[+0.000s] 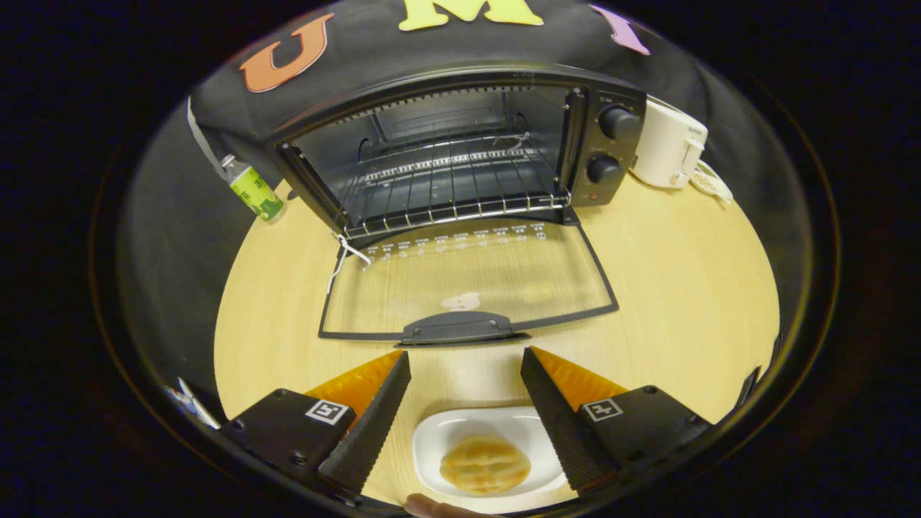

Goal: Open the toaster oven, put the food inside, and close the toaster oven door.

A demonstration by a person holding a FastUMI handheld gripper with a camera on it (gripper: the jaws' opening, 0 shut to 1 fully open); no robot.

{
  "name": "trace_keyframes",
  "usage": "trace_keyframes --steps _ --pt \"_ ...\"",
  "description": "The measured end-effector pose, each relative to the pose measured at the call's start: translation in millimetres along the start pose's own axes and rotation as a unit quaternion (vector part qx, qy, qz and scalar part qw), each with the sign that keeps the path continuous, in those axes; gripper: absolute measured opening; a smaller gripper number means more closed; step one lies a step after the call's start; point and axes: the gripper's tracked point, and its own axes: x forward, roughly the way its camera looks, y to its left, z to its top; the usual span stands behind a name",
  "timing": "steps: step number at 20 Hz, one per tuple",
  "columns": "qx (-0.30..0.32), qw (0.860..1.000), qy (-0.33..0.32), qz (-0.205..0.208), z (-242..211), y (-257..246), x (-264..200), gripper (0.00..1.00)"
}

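Note:
A black toaster oven stands at the back of the wooden table with its glass door folded down flat toward me, handle nearest. Its wire rack inside is bare. My gripper is open, its fingertips hovering just short of the door handle. Low between the two fingers lies a white plate with a round golden pastry on it. Neither finger touches the plate or the pastry.
A green-labelled bottle stands left of the oven by the black cloth wall. A white appliance with a cord sits to the oven's right. Bare tabletop spreads on both sides of the door. A fingertip shows beneath the plate.

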Motion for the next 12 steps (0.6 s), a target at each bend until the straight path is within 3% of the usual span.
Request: trace_keyframes --steps 6,12 --pt "-0.033 0.999 0.021 0.004 -28.0 -11.4 -33.7 1.0" --pt "-0.054 0.998 -0.035 -0.002 -73.0 -27.3 -56.9 1.0"
